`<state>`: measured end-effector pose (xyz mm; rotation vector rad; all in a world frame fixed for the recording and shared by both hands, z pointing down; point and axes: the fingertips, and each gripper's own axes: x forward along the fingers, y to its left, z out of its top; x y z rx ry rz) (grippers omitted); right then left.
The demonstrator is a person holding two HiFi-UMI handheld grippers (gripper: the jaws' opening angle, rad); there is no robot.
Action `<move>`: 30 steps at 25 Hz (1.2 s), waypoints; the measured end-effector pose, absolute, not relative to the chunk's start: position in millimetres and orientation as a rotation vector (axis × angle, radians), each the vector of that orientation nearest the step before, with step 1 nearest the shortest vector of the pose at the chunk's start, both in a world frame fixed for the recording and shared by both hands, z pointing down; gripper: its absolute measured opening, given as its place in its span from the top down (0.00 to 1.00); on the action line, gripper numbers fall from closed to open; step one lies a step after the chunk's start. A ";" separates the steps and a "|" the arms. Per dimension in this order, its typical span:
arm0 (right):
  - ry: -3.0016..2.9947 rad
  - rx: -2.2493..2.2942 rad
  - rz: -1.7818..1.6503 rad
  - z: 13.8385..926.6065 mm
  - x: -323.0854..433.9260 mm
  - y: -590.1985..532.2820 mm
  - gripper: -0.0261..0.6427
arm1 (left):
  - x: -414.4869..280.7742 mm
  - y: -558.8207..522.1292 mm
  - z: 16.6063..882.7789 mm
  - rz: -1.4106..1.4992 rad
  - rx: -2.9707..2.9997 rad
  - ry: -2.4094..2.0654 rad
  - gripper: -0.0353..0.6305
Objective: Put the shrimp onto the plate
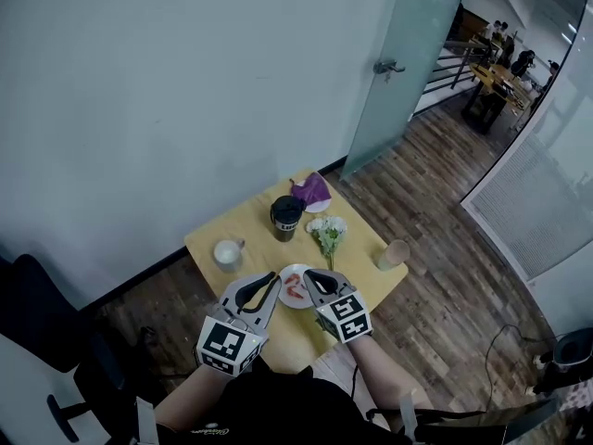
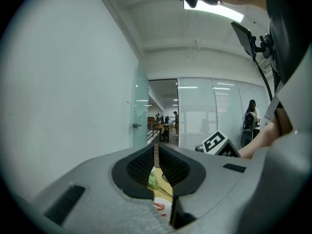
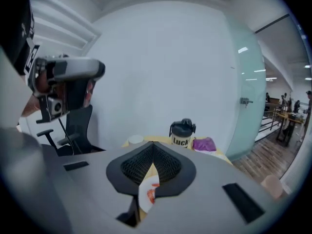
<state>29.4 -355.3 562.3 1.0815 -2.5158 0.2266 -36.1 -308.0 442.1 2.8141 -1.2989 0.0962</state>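
shrimp (image 1: 295,292) on white plate (image 1: 298,268), left gripper (image 1: 275,278) and right gripper (image 1: 309,274) fingers closed, empty

Nothing hangs over the plate (image 1: 298,272). Just behind it stand the flowers (image 1: 327,233) and the dark cup (image 1: 285,218). The white mug (image 1: 227,253) on its left and paper cup (image 1: 393,254) on its right leave bare table (image 1: 361,250) between.

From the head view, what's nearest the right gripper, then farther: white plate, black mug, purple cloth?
1. Round white plate, just left of the right gripper.
2. Black lidded tumbler, behind the plate.
3. Crumpled purple cloth, farthest back.
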 end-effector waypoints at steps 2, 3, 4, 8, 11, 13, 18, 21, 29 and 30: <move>-2.573 1.146 0.193 534.3 34.3 -351.5 0.96 | -30.4 -307.0 440.4 0.090 2.828 -1.284 0.90; -2.601 1.187 0.176 520.7 37.9 -349.3 0.95 | -27.9 -306.4 439.6 0.086 2.835 -1.277 0.90; -2.626 1.228 0.160 507.9 42.1 -346.8 0.96 | -25.7 -305.7 438.9 0.085 2.840 -1.269 0.90; -2.711 1.361 0.109 465.4 60.7 -330.7 0.96 | -20.0 -302.9 438.0 0.084 2.855 -1.246 0.90; -2.739 1.455 0.020 437.8 75.7 -314.4 0.96 | -19.4 -301.2 436.0 0.080 2.854 -1.243 0.90; -2.750 1.518 -0.031 423.8 83.4 -306.6 0.96 | -19.9 -301.8 434.8 0.078 2.854 -1.245 0.90; -2.784 1.562 -0.066 411.1 87.2 -296.3 0.96 | -20.1 -303.4 434.9 0.072 2.851 -1.250 0.90; -2.802 1.570 -0.049 409.5 87.9 -293.9 0.96 | -17.4 -302.3 433.9 0.072 2.857 -1.243 0.90; -2.799 1.560 -0.024 413.2 89.1 -292.7 0.96 | -17.3 -302.8 433.7 0.078 2.862 -1.241 0.90; -2.799 1.563 -0.018 413.1 90.9 -292.2 0.96 | -17.1 -302.3 433.9 0.079 2.861 -1.241 0.90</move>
